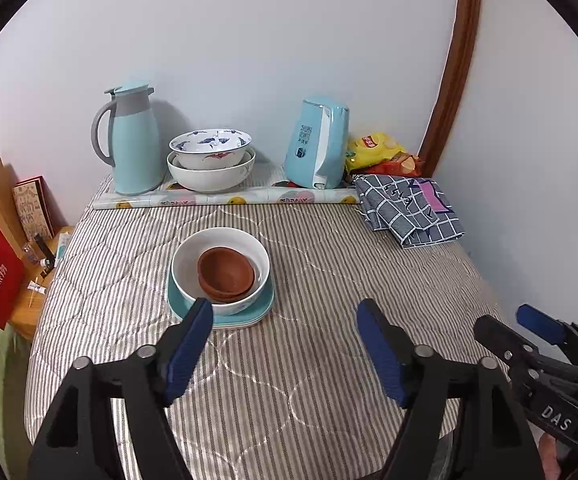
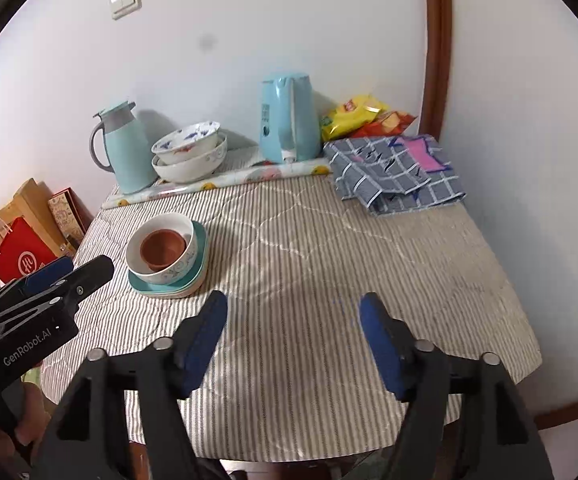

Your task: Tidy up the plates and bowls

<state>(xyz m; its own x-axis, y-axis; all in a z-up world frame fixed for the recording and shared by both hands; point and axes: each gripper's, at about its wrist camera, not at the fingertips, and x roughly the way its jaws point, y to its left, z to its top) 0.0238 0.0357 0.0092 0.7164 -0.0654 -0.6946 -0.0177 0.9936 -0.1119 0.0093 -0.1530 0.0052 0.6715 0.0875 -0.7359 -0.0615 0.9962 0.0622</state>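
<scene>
Left wrist view shows the left hand-held gripper (image 1: 285, 336) spread wide and empty, low over the striped desk (image 1: 329, 360), its left finger just in front of the stack: brown bowls (image 1: 225, 274) nested in a white bowl (image 1: 193, 264) on teal plates (image 1: 265, 308). A careless push forward could, I think, nudge the rim and slide the pile. The right hand-held gripper (image 2: 293, 332) hangs equally wide and empty, well right of the stack.

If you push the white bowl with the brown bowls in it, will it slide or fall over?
The white bowl looks wide and low, so it probably won't tip. It sits on smooth teal plates, so it may slide. The brown bowls lie loose inside, likely to rattle.
</scene>
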